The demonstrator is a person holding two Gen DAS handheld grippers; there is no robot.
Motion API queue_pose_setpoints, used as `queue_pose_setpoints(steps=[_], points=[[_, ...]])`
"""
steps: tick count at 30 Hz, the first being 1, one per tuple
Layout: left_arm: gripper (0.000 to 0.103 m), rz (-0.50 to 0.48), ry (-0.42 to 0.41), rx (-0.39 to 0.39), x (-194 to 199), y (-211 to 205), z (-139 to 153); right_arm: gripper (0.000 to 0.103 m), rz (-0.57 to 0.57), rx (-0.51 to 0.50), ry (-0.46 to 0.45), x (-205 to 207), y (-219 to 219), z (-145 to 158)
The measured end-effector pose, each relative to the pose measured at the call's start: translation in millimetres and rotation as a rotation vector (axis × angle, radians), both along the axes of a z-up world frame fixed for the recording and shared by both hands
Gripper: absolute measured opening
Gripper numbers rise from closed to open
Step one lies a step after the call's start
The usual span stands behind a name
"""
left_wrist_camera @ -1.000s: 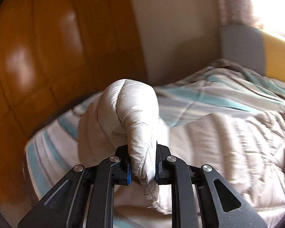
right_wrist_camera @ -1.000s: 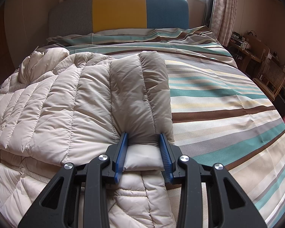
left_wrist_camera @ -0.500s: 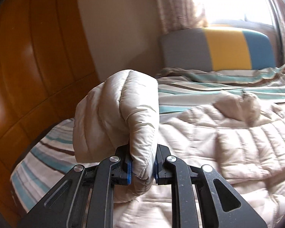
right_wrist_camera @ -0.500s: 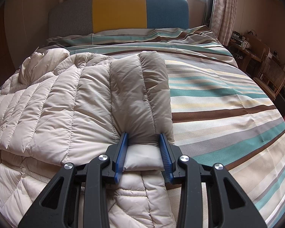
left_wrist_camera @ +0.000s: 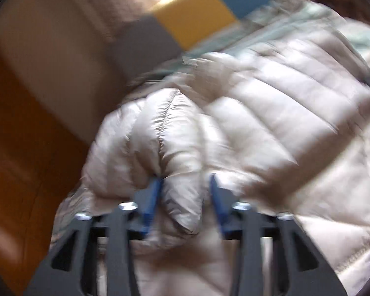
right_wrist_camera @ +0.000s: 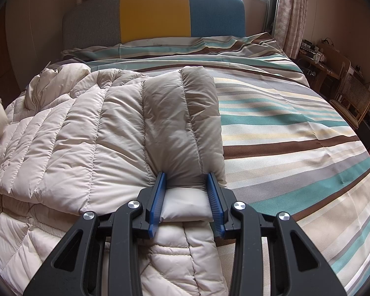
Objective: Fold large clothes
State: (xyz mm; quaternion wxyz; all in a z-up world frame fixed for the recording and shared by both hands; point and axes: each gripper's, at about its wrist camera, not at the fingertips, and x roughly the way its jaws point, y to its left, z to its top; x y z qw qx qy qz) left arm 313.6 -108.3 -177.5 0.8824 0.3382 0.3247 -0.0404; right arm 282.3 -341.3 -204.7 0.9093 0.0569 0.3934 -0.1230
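A cream quilted down jacket lies spread on the striped bed, its right side folded over. My right gripper is shut on the jacket's folded edge, low on the bed. In the blurred left wrist view my left gripper has its jaws parted, with a puffy fold of the jacket loose between them, touching the left pad and clear of the right. The rest of the jacket fills the right of that view.
The striped bedcover is bare to the right of the jacket. A grey, yellow and blue headboard stands at the far end. An orange wooden panel is on the left. A desk and chair stand at the right.
My left gripper has swung right over the jacket with the fold, and its jaws have opened wider. The right gripper has not moved.
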Motion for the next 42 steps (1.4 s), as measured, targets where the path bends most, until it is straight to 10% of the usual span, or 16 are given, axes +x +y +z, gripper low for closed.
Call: queue_pose_setpoints(steps=[6, 13, 21, 28, 32, 42], points=[[0.069, -0.154, -0.013, 0.041, -29, -20, -9, 0.034, 0.0, 0.0, -0.001, 0, 0, 0], [0.084, -0.285, -0.034, -0.089, -67, -13, 16, 0.035, 0.001, 0.015, -0.009, -1, 0, 1], [0.084, -0.065, -0.101, -0.295, -46, 87, 48, 0.049, -0.027, 0.198, -0.085, -17, -24, 23], [0.069, 0.202, -0.065, -0.338, 27, 159, 47, 0.065, 0.212, 0.386, -0.106, -9, 32, 59], [0.068, 0.331, 0.017, -0.402, 58, 182, 27, 0.019, 0.25, 0.46, 0.029, 24, 65, 36], [0.069, 0.419, 0.051, -0.496, 49, 188, 20, 0.001, 0.194, 0.171, -0.001, 55, 76, 30]])
